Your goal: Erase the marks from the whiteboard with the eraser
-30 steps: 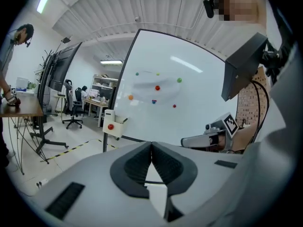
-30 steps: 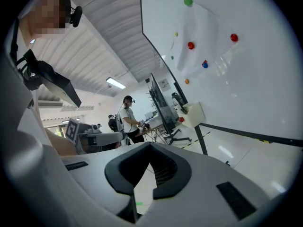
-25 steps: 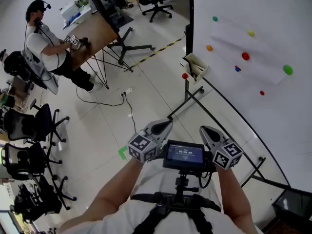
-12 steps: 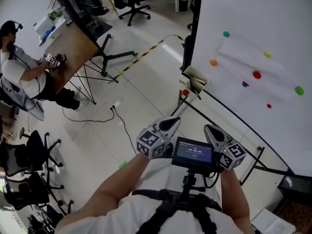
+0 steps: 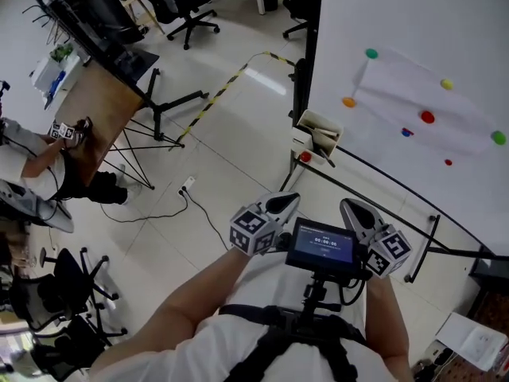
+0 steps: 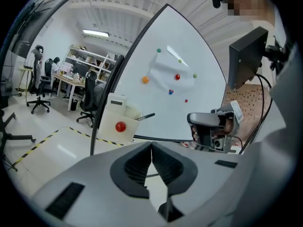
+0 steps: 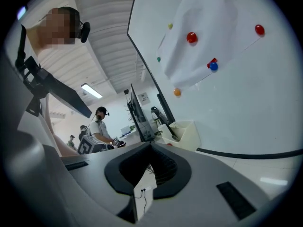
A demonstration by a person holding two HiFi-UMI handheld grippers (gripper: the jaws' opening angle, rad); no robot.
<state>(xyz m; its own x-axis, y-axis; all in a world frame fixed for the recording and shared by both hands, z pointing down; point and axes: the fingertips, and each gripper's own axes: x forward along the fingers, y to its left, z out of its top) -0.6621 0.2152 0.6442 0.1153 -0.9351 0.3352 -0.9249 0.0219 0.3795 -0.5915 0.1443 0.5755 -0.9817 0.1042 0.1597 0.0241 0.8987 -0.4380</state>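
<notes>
A pale tiled office floor stretches to the whiteboard (image 5: 413,30) standing ahead on the right. The left gripper (image 5: 288,202) and the right gripper (image 5: 351,208), both closed and empty, point side by side from the chest toward the white holder (image 5: 318,127) at the board's lower corner, well apart from it. The eraser probably sits in that holder, but I cannot make it out.

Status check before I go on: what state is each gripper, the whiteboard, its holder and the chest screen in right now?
Left gripper: jaws shut, nothing between them.
Right gripper: jaws shut, nothing between them.
Whiteboard: upright, coloured magnets on it, neither gripper touching it.
White holder: at the board's lower corner, dark marker inside, red magnet on its front; no eraser made out.
Screen: lit.
</notes>
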